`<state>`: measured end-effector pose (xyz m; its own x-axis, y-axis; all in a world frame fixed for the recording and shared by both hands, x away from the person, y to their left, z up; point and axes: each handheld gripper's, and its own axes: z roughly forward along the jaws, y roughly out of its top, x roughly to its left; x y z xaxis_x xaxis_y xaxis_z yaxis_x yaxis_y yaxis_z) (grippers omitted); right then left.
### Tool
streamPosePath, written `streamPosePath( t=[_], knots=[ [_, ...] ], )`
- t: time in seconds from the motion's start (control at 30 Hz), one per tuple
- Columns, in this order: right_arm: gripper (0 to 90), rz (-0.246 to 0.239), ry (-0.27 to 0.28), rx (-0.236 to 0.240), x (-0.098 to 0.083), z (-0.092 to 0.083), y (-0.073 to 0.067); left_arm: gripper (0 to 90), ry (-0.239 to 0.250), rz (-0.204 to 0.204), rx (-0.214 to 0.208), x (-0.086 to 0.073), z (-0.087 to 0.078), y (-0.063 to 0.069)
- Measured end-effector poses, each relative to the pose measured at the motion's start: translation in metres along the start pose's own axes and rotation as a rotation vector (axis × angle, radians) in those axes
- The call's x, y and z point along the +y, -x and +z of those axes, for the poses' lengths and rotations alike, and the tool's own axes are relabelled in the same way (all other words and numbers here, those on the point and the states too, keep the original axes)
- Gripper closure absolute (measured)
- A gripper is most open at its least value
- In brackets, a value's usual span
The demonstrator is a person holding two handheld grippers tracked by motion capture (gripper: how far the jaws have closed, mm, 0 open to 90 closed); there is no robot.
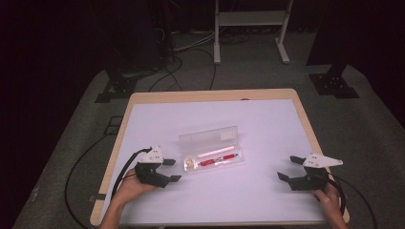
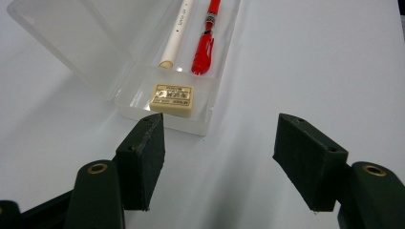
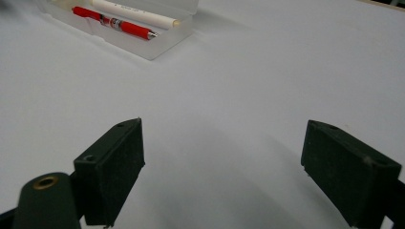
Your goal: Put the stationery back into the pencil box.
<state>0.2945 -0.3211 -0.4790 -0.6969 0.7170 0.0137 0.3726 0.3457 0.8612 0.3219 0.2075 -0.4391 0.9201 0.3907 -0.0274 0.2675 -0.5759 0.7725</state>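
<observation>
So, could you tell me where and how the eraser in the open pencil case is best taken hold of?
Probably from straight above, with the left tongs, which are open and nearest. The eraser lies flat in the end compartment of the pencil case, whose low walls block a level approach. Grip across its two long edges, since the pens' compartment borders one side.

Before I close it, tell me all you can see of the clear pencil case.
The clear pencil case is frosted translucent plastic, lying flat mid-table with its hinged lid swung open behind the tray. Inside lie a white pen, a red pen and, in an end compartment, a cream eraser. No tool touches it.
</observation>
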Motion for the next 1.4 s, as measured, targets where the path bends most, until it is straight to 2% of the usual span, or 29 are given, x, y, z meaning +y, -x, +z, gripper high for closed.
streamPosePath(
  t=[0.43,0.83,1.4],
  knots=[
    [13.8,-0.001,-0.001,0.000,0.000,0.000,0.000,29.1,0.005,-0.019,0.018,-0.009,-0.007,0.004],
    [13.8,0.000,-0.003,0.000,0.000,0.000,-0.001,28.3,0.027,-0.052,0.037,-0.022,-0.014,0.006],
    [13.8,0.000,-0.005,0.000,0.000,0.000,-0.001,25.6,0.027,-0.074,0.065,-0.034,-0.024,0.009]
  ],
)
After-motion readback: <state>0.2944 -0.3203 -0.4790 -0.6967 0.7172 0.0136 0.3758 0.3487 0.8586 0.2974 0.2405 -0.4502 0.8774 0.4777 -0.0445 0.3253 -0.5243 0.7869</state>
